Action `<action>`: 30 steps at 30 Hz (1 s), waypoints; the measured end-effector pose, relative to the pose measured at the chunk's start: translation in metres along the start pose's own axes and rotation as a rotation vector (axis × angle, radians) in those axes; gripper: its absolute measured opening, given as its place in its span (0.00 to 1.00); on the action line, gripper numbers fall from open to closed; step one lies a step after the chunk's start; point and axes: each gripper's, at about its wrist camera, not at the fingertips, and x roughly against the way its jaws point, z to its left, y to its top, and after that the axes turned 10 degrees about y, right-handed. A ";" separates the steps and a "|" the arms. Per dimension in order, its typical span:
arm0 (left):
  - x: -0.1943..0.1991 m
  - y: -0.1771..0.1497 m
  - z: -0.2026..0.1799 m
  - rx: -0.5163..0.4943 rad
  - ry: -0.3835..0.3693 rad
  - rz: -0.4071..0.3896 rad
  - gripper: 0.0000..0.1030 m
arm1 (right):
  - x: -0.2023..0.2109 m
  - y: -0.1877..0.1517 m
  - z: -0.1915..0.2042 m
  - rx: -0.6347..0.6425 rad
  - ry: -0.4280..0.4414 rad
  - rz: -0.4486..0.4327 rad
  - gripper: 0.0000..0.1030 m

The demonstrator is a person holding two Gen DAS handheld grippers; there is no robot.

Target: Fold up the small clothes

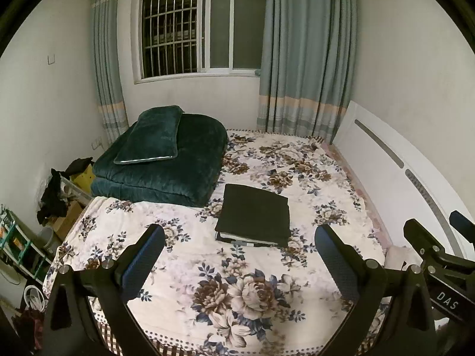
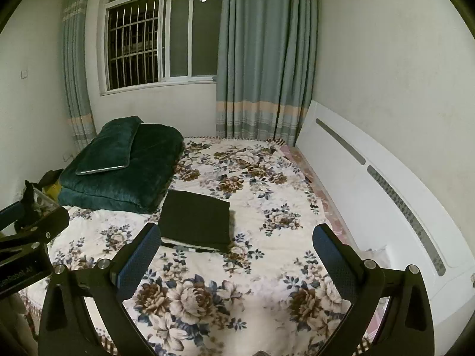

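A folded black garment (image 1: 254, 213) lies flat on the floral bedsheet (image 1: 207, 267) in the middle of the bed, with a lighter striped edge showing under its near side. It also shows in the right wrist view (image 2: 196, 221). My left gripper (image 1: 240, 237) is open and empty, held above the bed just short of the garment. My right gripper (image 2: 237, 238) is open and empty, to the right of the left one, with the garment ahead and left. The right gripper's body (image 1: 439, 255) shows at the right of the left wrist view.
A folded dark green quilt (image 1: 166, 166) with a green pillow (image 1: 154, 133) on it sits at the bed's far left. A white headboard (image 2: 386, 195) runs along the right. Curtains (image 1: 302, 59) and a window are behind. Clutter and boxes (image 1: 59, 201) stand left of the bed.
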 end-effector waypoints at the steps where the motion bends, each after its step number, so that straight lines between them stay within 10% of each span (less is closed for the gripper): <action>1: 0.000 0.000 0.000 -0.001 0.001 0.000 1.00 | -0.001 0.000 0.001 -0.002 0.001 0.001 1.00; 30: 0.006 0.002 -0.006 0.001 -0.004 -0.006 1.00 | 0.006 -0.001 0.006 -0.004 0.011 -0.007 1.00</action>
